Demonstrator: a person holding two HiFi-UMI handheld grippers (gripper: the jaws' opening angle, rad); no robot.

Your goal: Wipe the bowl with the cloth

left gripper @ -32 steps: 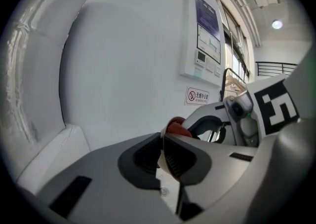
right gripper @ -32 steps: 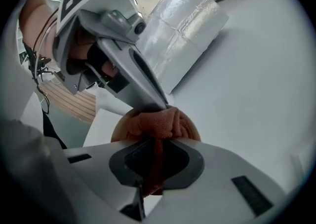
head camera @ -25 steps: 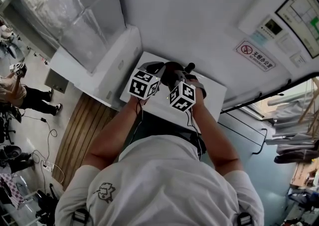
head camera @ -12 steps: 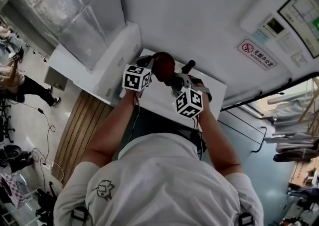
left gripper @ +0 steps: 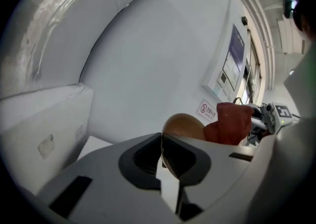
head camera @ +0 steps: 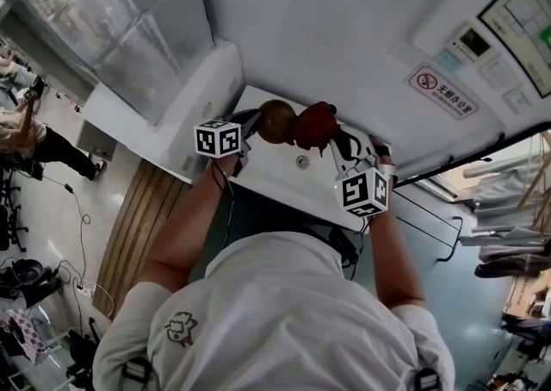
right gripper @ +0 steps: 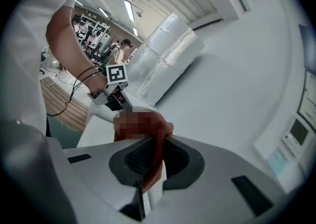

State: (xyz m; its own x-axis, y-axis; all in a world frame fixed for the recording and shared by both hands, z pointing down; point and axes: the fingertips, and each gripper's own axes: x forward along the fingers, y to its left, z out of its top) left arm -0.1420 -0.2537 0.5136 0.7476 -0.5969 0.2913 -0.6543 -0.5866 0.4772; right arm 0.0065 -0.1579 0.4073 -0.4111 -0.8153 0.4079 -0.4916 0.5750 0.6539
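A brown bowl hangs above the white table, turned on its side. My left gripper is shut on its rim; in the left gripper view the rim runs between the closed jaws of that gripper, and the bowl bulges beyond them. A red cloth is bunched against the bowl's right side. My right gripper is shut on that cloth; in the right gripper view the cloth is pinched in the gripper. The bowl's inside is hidden.
A white cabinet stands left of the table, and a wall with a no-smoking sign rises behind it. A small round fitting sits in the tabletop. Wooden floor slats lie below left. People stand far off at the left.
The two grippers, close together over the table a second ago, have spread apart: the left one went left with the bowl, the right one went right with the cloth.
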